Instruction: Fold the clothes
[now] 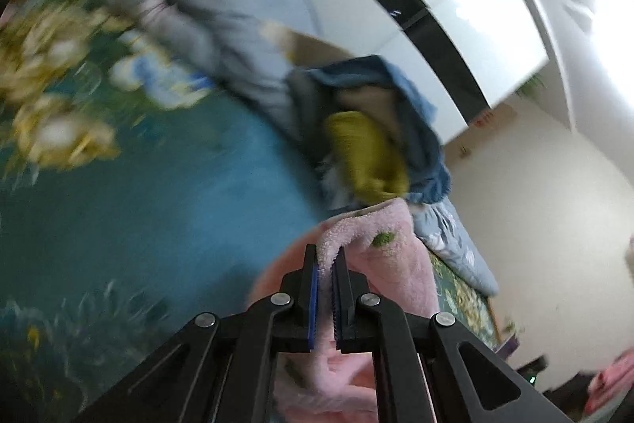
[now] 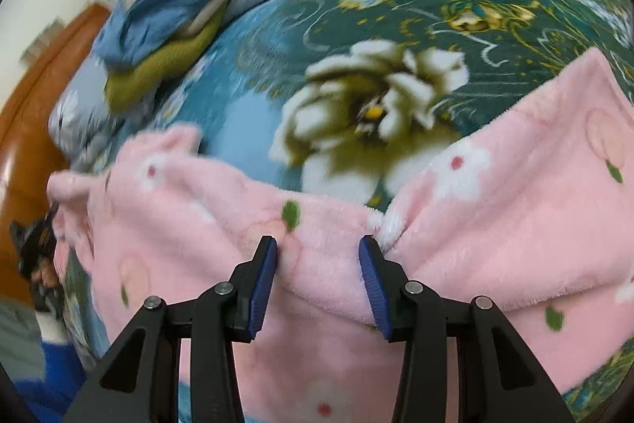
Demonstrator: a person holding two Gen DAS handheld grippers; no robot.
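Both grippers angled downward (bedspread (image 2: 277,74) blurred), left gripper (image 1: 325,256) and right gripper (image 2: 317,244) seemingly pinching pink fleece garment (image 2: 325,264).

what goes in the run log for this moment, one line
task: fold clothes | left tongs: shut on pink fleece garment edge | right tongs: gripping bunched fold of it | surface: floral bedspread

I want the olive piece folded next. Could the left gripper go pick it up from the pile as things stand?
Probably not yet. The left gripper is shut on an edge of the pink fleece garment, so its fingers are occupied. The olive garment lies ahead, partly under the blue clothing.
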